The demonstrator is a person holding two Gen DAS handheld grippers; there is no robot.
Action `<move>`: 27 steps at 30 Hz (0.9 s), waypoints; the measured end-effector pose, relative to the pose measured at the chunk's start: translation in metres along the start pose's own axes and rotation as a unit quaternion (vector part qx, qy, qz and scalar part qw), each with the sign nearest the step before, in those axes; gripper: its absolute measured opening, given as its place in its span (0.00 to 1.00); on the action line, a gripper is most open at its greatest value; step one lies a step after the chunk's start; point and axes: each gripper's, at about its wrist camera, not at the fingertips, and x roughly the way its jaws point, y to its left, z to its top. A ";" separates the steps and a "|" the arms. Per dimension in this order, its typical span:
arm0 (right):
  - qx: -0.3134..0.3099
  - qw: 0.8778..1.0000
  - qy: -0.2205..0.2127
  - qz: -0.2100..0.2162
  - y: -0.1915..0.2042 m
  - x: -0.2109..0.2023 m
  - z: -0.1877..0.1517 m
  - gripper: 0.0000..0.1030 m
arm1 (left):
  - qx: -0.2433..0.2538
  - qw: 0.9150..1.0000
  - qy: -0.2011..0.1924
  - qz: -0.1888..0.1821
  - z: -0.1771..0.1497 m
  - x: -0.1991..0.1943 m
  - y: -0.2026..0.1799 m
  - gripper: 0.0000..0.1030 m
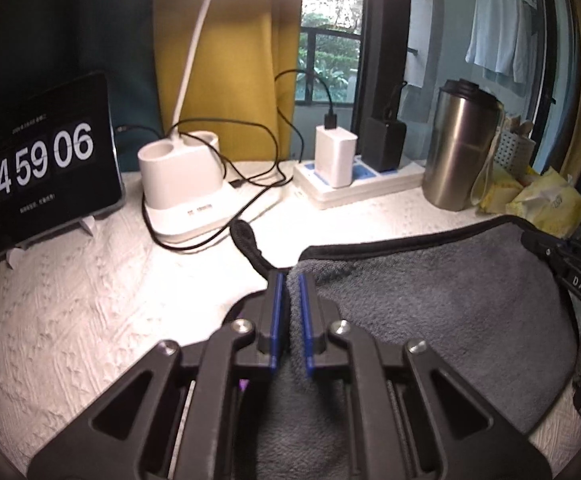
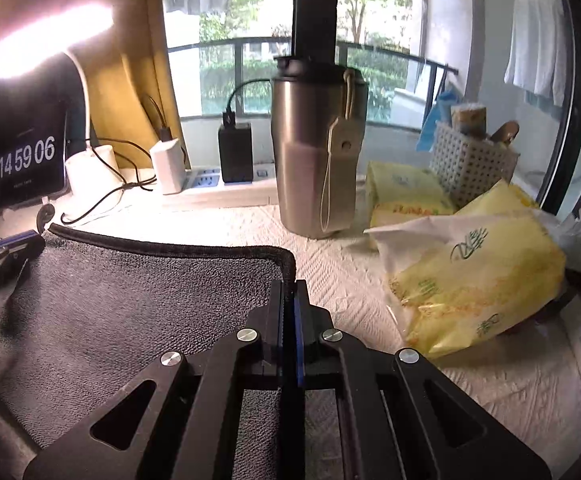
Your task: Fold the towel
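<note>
A grey towel (image 1: 430, 304) with a black hem lies on the white textured table; it also shows in the right wrist view (image 2: 130, 300). My left gripper (image 1: 288, 280) is shut on the towel's left far corner, with a black hem loop sticking out past the tips. My right gripper (image 2: 289, 286) is shut on the towel's right far corner hem. The right gripper shows at the right edge of the left wrist view (image 1: 570, 272), and the left gripper at the left edge of the right wrist view (image 2: 6, 248).
A tablet clock (image 1: 46, 164) stands far left. A white lamp base (image 1: 182, 184) with black cables, a power strip with chargers (image 1: 354, 176), a steel tumbler (image 2: 316, 152), yellow tissue packs (image 2: 478, 280) and a white perforated basket (image 2: 470, 164) line the far side and right.
</note>
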 end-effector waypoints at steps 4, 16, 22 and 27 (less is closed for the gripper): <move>0.006 1.000 0.021 -0.002 -0.002 0.011 0.001 0.05 | 0.004 0.999 0.036 0.001 0.001 0.016 -0.002 0.12; 0.010 0.995 0.094 0.003 -0.003 0.038 0.000 0.05 | -0.035 0.995 0.092 0.001 -0.004 0.037 0.010 0.31; 0.013 0.994 0.108 -0.005 -0.004 0.043 -0.001 0.15 | -0.073 0.994 0.084 0.011 -0.003 0.029 0.025 0.76; 0.022 0.994 0.109 -0.011 -0.008 0.043 -0.001 0.34 | -0.070 0.994 0.081 0.017 -0.004 0.020 0.026 0.80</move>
